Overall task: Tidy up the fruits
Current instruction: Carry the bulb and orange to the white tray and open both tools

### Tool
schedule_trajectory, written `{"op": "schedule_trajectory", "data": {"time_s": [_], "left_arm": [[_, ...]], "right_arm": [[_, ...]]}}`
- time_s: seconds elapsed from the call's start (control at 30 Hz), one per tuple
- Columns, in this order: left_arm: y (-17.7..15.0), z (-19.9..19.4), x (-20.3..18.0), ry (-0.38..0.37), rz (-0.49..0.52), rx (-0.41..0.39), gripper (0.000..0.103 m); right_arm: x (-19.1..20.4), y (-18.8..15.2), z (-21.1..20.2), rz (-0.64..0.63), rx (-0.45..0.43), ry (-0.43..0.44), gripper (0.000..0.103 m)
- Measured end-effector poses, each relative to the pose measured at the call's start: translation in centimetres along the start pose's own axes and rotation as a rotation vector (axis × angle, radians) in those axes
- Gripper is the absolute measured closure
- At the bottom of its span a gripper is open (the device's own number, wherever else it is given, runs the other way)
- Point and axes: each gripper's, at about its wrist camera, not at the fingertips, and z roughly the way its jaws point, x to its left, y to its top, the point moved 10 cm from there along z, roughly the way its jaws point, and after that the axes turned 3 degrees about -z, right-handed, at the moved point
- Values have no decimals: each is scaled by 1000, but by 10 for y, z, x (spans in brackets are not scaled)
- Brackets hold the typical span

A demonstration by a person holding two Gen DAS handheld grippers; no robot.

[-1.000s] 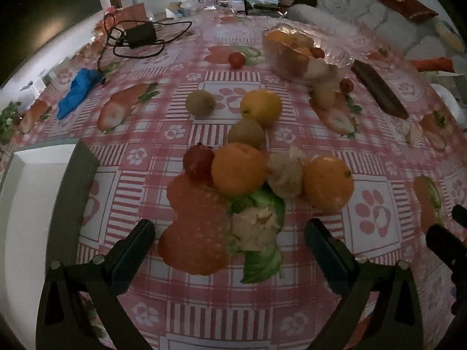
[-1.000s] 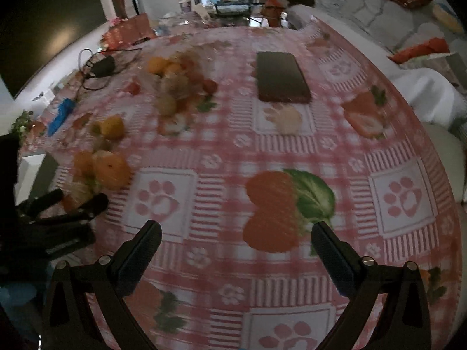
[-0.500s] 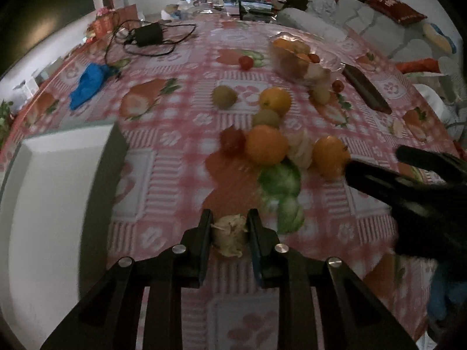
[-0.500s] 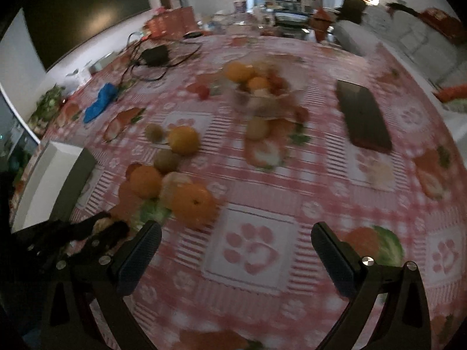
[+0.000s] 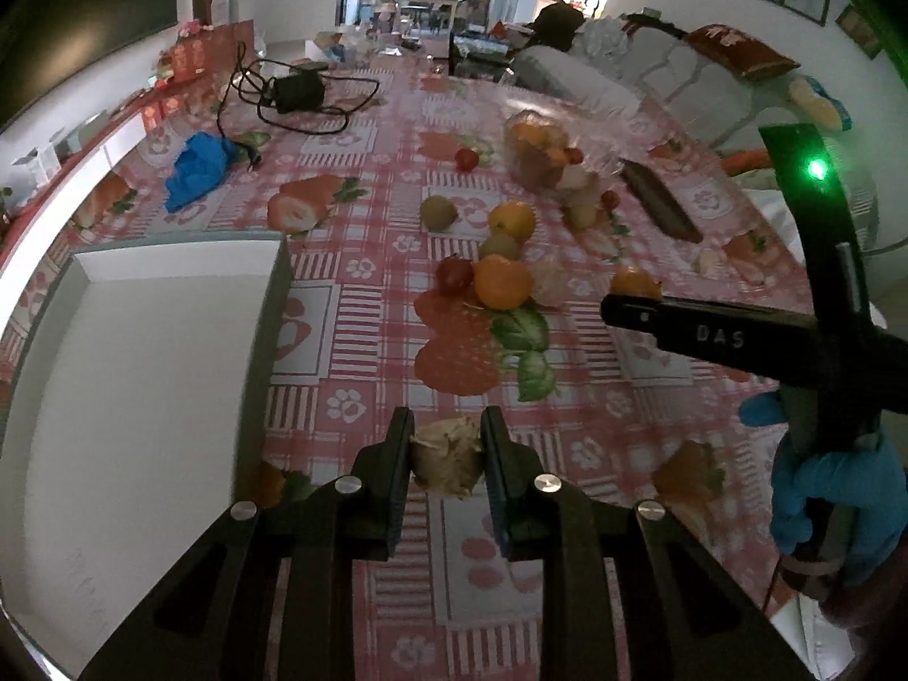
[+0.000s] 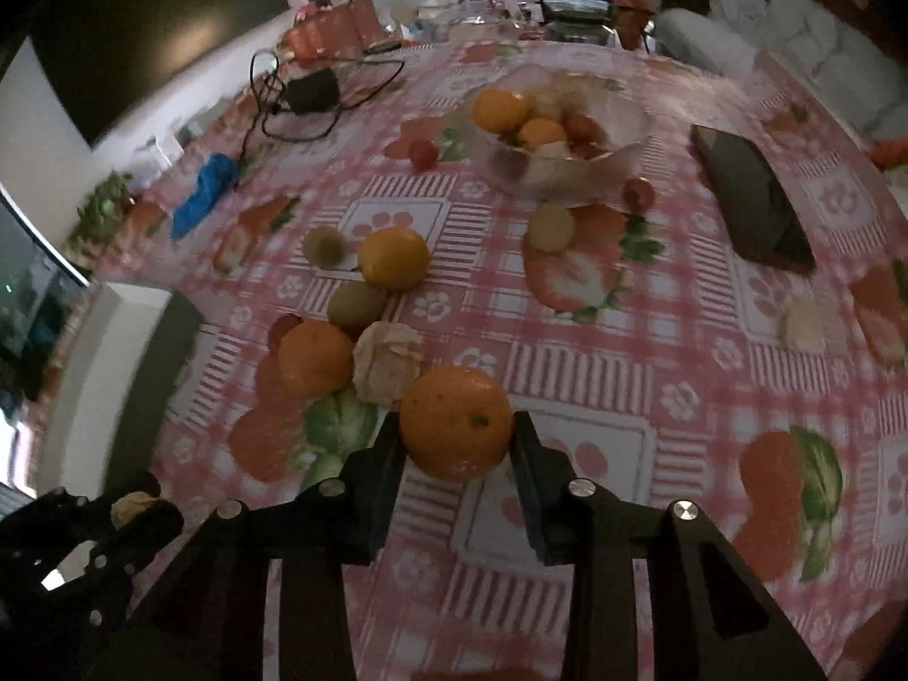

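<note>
My left gripper (image 5: pixel 445 454) is shut on a pale papery husk fruit (image 5: pixel 445 462), held above the tablecloth just right of a white tray (image 5: pixel 170 340). The jaws of my right gripper (image 6: pixel 457 442) are closing, and both pads touch the sides of an orange (image 6: pixel 457 423) resting on the cloth. Just behind it lie another orange (image 6: pixel 315 357), a second husk fruit (image 6: pixel 386 360), a red fruit (image 6: pixel 284 326), a kiwi (image 6: pixel 357 301), a yellow citrus (image 6: pixel 392 258) and a small green fruit (image 6: pixel 323 245). A gloved hand (image 5: pixel 823 488) holds the right gripper.
A glass bowl (image 6: pixel 624 153) with several fruits stands farther back, with a pale fruit (image 6: pixel 549 227) and small red ones beside it. A dark phone (image 6: pixel 749 198) lies to the right. A blue cloth (image 5: pixel 196 170) and a charger with cable (image 5: pixel 295 93) lie at the back left.
My left gripper shut on the husk fruit and drew it back toward the tray, rising. My right gripper swung over to the fruit cluster and closed around the orange.
</note>
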Motion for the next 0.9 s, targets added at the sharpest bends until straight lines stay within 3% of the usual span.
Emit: {"op": "schedule_trajectory", "data": {"time_s": [0.17, 0.33, 0.73, 0.9], "left_arm": [[2, -31, 9, -21, -19, -37, 77], [6, -55, 36, 39, -45, -61, 77], [29, -129, 158, 186, -121, -164, 77], [7, -116, 196, 239, -172, -106, 77]], "right_arm": [[5, -7, -31, 2, -19, 21, 65], [32, -5, -54, -26, -37, 59, 65], [169, 23, -84, -189, -60, 211, 65], [225, 18, -63, -264, -22, 238, 65]]}}
